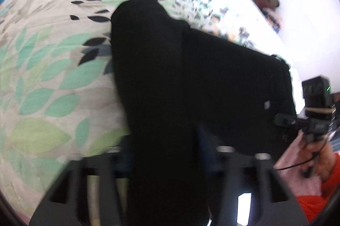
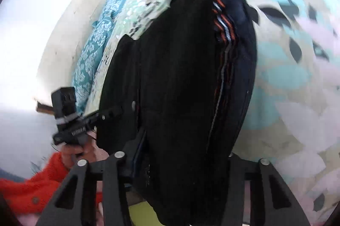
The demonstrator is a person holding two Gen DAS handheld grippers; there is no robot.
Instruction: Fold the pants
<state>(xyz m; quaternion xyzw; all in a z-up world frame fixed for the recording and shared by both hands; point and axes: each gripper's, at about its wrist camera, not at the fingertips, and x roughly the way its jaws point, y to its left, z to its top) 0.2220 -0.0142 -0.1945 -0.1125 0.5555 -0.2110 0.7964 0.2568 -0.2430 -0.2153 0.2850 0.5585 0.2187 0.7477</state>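
- The bed (image 1: pixel 42 81), covered by a spread printed with green and black leaves, fills the background of both wrist views; the pants rest on it at their far end.
- The pants (image 1: pixel 170 68) are black and bunched, with thin orange and pale stripes (image 2: pixel 223 19) running down one side. They stretch from the bed up toward both cameras, the near edge lifted off the spread.
- The left hand-held gripper (image 1: pixel 167 153) is clenched on one fold of the dark cloth, which fills the gap between its fingers and drapes over them.
- The right hand-held gripper (image 2: pixel 187 162) likewise grasps the pants: cloth sits between its fingers and hangs forward. Seen from the left wrist, it bites the edge of the garment at the far right (image 1: pixel 286 120).
- A hand in an orange sleeve (image 1: pixel 325 179) holds each tool.
- As I judge it, the fold is at an early stage. Both edges are caught, but the cloth is rumpled and no flat, squared fold is visible. What seems left: carry the held edge over, lay it flat on the bed, smooth it, and fold again.
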